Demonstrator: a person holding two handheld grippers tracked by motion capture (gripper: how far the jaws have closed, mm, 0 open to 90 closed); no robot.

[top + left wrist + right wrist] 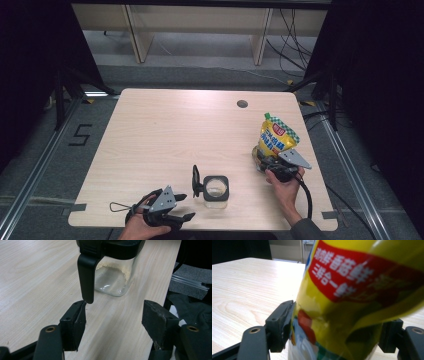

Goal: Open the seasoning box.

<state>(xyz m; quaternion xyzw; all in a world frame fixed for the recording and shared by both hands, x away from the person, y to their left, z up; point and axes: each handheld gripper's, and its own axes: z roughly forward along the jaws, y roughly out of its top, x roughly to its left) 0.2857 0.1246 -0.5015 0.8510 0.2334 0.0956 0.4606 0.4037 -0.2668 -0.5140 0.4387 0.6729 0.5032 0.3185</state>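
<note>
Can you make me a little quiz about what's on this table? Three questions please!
1. True or false: the right gripper is shut on the yellow bag.
2. What sits nearest the left gripper: A) the clear jar, B) the yellow bag, C) the round hole in the table?
3. Fill in: the left gripper's jaws are ____.

Key: 1 true; 2 A; 3 open.

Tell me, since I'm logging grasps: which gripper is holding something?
The right gripper: its jaws pinch the yellow pouch. The left gripper stands open, short of the jar.
</note>
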